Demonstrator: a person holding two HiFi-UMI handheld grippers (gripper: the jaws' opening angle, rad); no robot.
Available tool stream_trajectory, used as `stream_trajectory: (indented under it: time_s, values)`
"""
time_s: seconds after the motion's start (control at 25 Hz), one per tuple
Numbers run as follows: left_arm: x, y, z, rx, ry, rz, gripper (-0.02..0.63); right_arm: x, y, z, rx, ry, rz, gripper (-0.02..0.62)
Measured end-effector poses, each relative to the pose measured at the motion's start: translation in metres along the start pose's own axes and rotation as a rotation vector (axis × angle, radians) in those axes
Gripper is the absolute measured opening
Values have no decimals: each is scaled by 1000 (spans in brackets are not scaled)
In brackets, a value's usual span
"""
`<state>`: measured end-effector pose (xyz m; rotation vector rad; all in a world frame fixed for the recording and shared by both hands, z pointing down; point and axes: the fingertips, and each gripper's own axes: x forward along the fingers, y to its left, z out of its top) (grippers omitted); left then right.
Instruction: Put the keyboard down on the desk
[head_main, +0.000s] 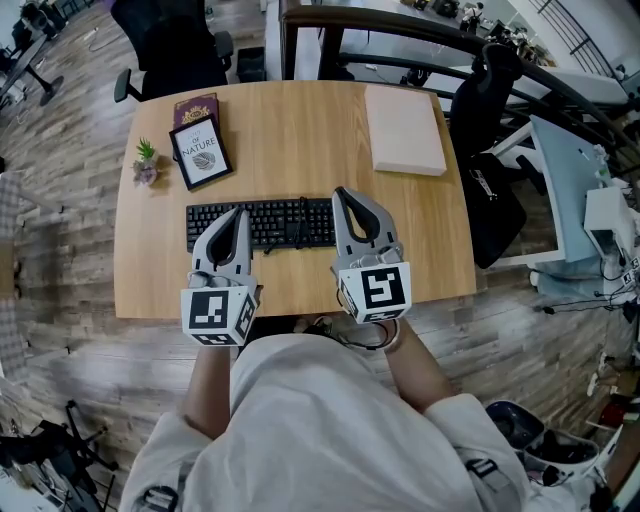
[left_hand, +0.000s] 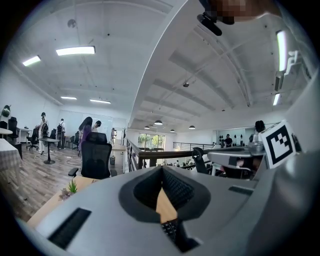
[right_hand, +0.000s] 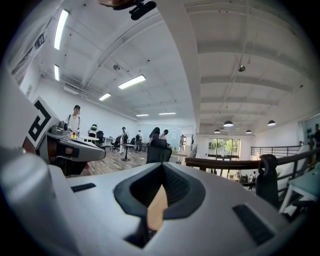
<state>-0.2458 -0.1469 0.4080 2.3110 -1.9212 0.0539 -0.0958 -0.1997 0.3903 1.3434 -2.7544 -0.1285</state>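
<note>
A black keyboard (head_main: 280, 222) lies flat on the wooden desk (head_main: 300, 130), near its front edge. My left gripper (head_main: 240, 211) hovers over the keyboard's left half, and its fingertips meet with nothing between them. The right gripper (head_main: 339, 191) is over the keyboard's right end, also shut and empty. In the left gripper view the shut jaws (left_hand: 161, 170) frame a strip of desk and some keys (left_hand: 170, 229). The right gripper view shows its shut jaws (right_hand: 162, 166) over bare desk wood.
At the desk's back left are a small potted plant (head_main: 146, 160), a framed card (head_main: 201, 152) and a dark red booklet (head_main: 195, 108). A pale pad (head_main: 404, 128) lies at the back right. A black chair (head_main: 170, 45) stands behind, and another (head_main: 490, 180) to the right.
</note>
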Motion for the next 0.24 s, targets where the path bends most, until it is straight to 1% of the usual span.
stream_trajectory:
  time_s: [0.24]
  values:
    - [0,7,-3,-5,4,12,11,2,4,-4,0,8,7,3]
